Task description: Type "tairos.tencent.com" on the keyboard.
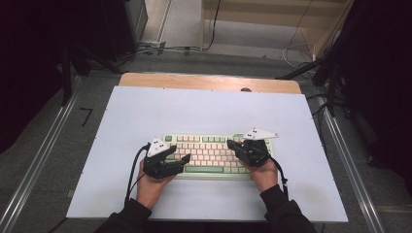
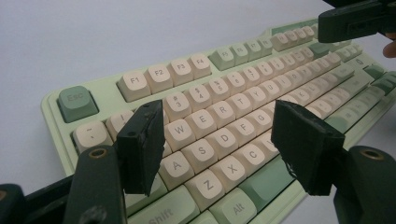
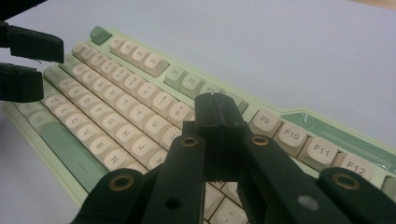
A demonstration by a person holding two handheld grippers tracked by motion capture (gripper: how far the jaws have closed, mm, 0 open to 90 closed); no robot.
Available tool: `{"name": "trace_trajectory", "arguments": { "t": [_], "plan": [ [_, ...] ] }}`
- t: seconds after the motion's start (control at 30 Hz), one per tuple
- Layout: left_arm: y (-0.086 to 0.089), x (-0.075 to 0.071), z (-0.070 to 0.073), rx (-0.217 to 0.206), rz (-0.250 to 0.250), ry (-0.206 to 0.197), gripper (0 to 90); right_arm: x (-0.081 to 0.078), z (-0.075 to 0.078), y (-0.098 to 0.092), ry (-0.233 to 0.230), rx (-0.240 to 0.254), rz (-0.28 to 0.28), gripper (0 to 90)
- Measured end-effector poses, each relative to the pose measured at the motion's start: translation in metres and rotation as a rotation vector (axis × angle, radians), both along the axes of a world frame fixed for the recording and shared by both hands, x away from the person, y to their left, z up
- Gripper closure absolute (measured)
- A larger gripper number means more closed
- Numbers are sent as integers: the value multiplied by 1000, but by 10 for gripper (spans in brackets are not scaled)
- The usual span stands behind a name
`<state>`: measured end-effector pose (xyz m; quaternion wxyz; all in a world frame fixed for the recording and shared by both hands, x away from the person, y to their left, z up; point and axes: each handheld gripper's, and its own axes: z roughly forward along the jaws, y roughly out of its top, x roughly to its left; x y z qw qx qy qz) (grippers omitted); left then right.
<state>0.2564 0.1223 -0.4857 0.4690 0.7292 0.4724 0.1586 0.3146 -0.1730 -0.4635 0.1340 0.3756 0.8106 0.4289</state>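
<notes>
We are seeing a white mat (image 1: pixel 204 109) covering a wooden table (image 1: pixel 209 80), whose far edge is showing. Cables (image 1: pixel 184 48) are trailing across the grey floor (image 1: pixel 228 60) beyond, and metal rails (image 1: pixel 36 162) are running alongside.

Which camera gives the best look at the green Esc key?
The left gripper view: the Esc key sits close, its label readable. The right gripper view shows it small and far; the high view shows a tiny green spot.

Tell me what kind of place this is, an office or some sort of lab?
Most likely a lab or recording setup rather than an office: a keyboard sits alone on a white-covered table, metal rails run along the floor on both sides, and loose cables trail behind.
</notes>
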Motion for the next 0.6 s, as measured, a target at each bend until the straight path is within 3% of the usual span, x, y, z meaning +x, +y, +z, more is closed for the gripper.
{"name": "trace_trajectory", "arguments": {
  "t": [0.27, 0.6],
  "plan": [
    [0, 0, 0, -1, 2, -1, 353, 1, -7, 8, 23, -23, 17, 875],
    [0, 0, -1, -3, 1, 4, 353, 0, -13, 18, 17, -76, 38, 875]
  ]
}}
